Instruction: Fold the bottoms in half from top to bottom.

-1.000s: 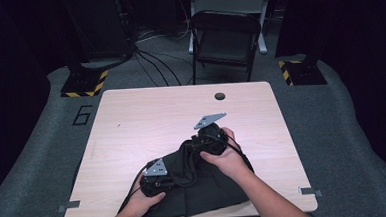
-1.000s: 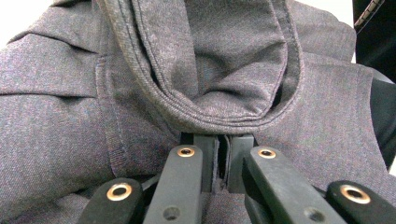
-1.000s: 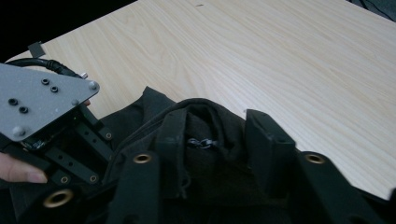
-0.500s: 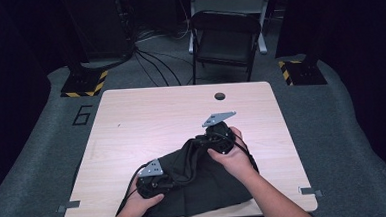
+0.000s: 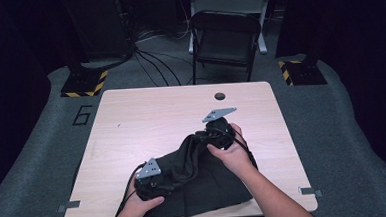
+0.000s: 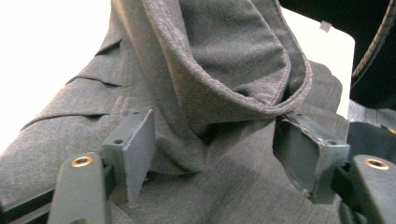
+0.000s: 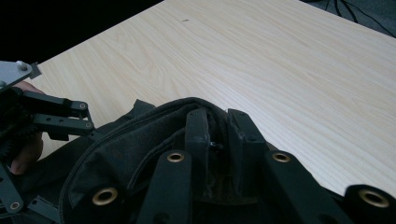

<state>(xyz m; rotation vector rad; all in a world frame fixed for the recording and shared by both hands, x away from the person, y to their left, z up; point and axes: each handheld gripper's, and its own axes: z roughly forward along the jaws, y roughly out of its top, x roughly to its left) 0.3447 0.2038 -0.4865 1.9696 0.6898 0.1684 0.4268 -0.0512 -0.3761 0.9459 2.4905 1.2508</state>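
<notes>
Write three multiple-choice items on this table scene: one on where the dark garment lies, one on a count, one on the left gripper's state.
1. The dark garment lies at the table's:
A. far edge
B. near edge
C. left corner

2. Chairs behind the table:
A. one
B. two
C. three

3. The left gripper's jaws are:
A. clamped on cloth
B. open, a cloth fold between them
C. holding a cable

B: it lies by the person's hands.
A: a single folding chair.
B: both pads stand clear of the fold.
</notes>
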